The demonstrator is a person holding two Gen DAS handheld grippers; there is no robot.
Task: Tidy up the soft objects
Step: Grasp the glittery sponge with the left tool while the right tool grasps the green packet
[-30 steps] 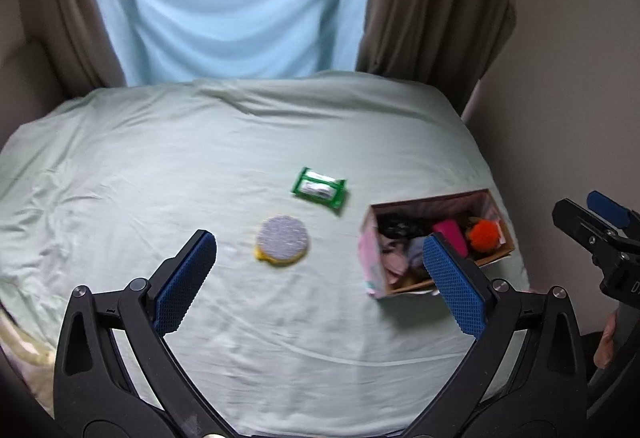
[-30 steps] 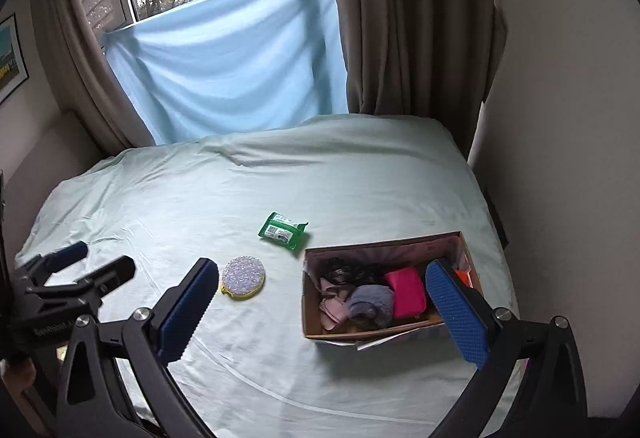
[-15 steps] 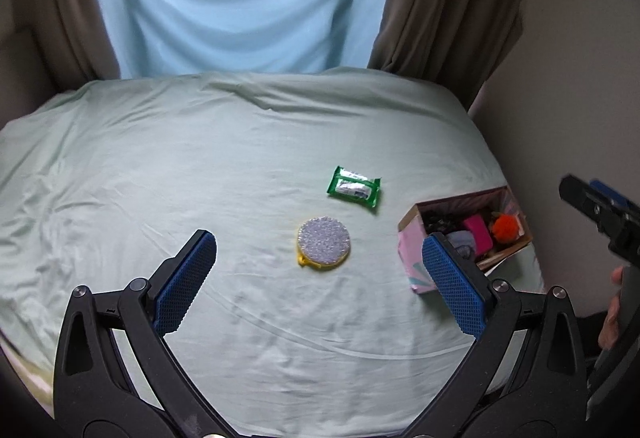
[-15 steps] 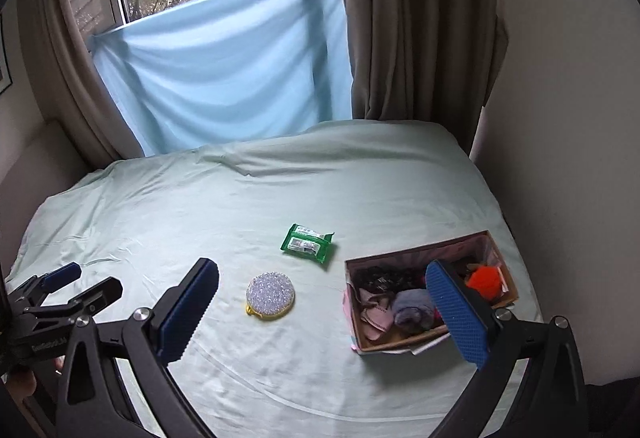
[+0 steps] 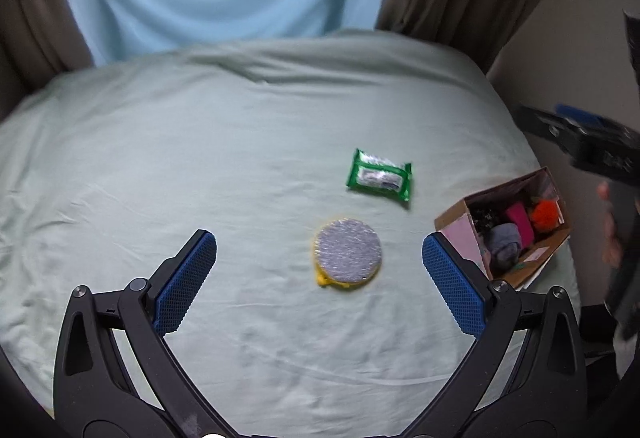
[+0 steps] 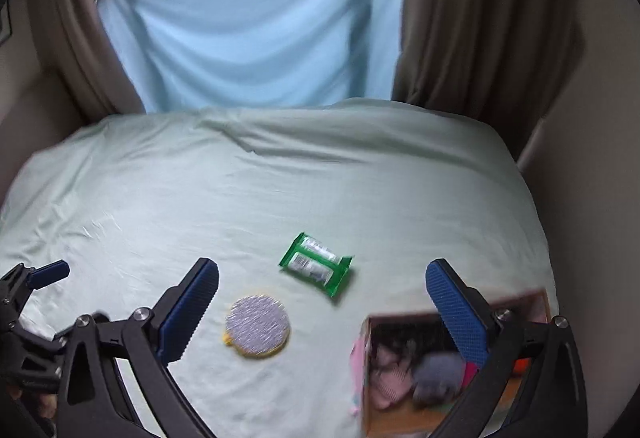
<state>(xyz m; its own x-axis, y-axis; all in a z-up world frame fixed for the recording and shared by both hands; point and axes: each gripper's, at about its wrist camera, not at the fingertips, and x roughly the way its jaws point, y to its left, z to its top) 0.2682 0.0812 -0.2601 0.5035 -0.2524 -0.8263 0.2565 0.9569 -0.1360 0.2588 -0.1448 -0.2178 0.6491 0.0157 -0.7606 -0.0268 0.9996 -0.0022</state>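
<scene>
both the left gripper and right gripper hover with jaws released and empty, so a shallow pinch could snag the bed sheet under the thin round sponge.

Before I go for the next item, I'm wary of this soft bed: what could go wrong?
The round sponge lies flat, so the open left tool might pinch the sheet with it. The box sits near the bed's right edge; a nudge could tip it. The green wipes pack looks slick and might slip.

A home bedroom: a sheeted bed below a curtained window.
</scene>
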